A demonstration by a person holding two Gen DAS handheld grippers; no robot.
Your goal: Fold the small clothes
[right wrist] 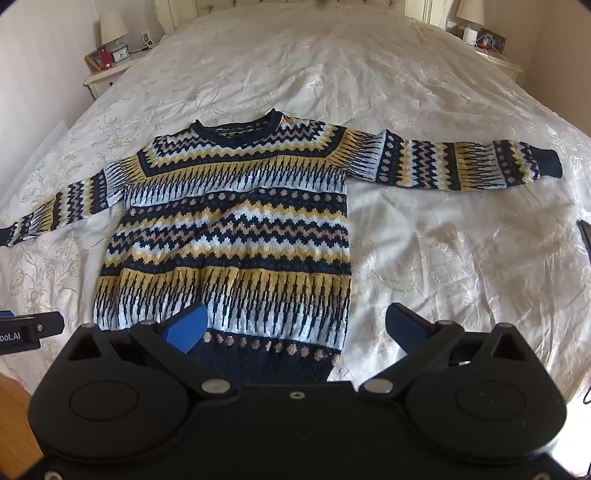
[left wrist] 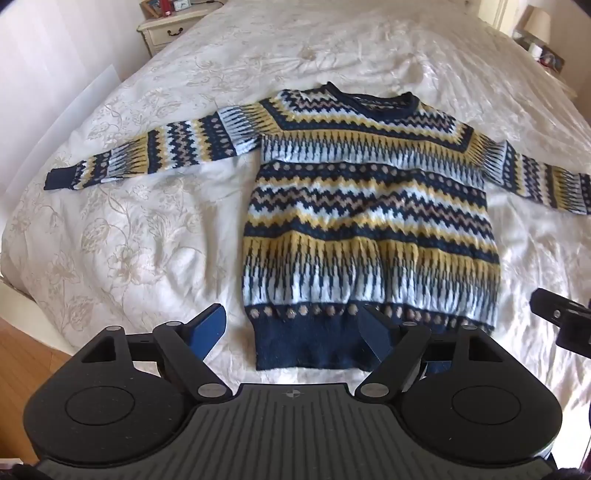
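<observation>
A patterned knit sweater, navy, yellow, white and beige, lies flat on the bed with both sleeves spread out and its navy hem toward me. It also shows in the right wrist view. My left gripper is open and empty, hovering over the hem's left corner. My right gripper is open and empty over the hem's right corner. The right gripper's body shows at the right edge of the left wrist view.
A white floral bedspread covers the bed. A cream nightstand with small items stands at the far left, another with a lamp at the far right. Wooden floor shows at the bed's near edge.
</observation>
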